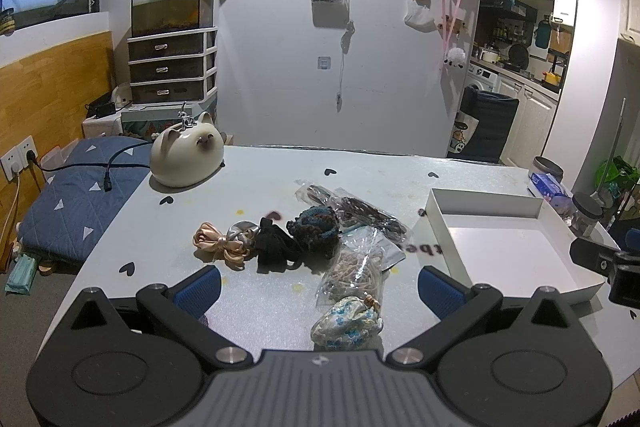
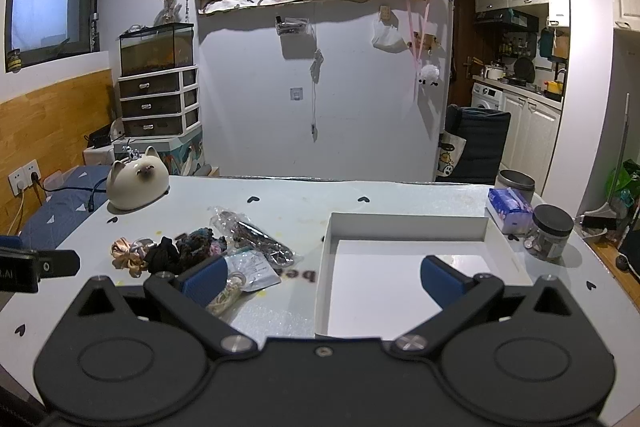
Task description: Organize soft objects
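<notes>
Both grippers, left gripper [image 1: 318, 291] and right gripper [image 2: 322, 277], are wide open holding nothing, so nothing is sorted yet; next, grab the flowery pouch [image 1: 347, 323] at the bottom middle for the white box [image 2: 404, 225].

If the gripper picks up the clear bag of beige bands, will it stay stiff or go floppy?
The clear bag of beige bands will probably sag: its film looks thin and crumpled. It may slip, since the plastic looks glossy. It seems light, holding only small loose bands.

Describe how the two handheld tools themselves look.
Both match: the left tool and right tool have matte black bodies with round discs, triangular cut-outs, silver screws and a ribbed centre plate. Each finger ends in a blue pad. No cables, hands or sleeves show.
</notes>
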The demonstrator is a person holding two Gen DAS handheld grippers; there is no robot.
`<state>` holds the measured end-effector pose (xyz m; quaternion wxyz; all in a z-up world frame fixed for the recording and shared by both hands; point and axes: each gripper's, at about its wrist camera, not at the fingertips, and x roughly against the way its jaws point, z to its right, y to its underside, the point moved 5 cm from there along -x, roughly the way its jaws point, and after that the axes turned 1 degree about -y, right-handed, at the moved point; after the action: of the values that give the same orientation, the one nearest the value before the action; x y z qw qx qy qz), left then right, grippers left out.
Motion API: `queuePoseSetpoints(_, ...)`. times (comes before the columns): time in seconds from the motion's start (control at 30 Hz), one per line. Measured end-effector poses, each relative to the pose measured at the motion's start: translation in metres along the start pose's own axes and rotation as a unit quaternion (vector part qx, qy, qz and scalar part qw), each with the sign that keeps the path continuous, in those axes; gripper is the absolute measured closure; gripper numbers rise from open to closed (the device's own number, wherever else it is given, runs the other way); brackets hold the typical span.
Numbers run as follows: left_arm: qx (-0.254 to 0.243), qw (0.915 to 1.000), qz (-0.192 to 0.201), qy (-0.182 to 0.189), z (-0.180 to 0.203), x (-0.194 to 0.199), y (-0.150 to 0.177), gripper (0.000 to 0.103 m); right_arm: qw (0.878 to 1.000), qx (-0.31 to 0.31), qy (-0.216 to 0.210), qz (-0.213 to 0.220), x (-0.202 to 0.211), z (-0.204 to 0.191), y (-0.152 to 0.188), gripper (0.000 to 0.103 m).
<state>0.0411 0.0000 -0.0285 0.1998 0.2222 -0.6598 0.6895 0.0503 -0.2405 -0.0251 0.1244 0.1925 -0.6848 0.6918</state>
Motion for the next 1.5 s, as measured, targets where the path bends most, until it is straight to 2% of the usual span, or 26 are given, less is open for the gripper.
queuePoseSetpoints(1.5, -0.003, 0.9999, 0.001, 0.01, 0.0046, -0.0058, -0.0007, 0.0, 1.0, 0.001, 0.005, 0.004, -0.0004, 0.0005, -0.0027, 0.0)
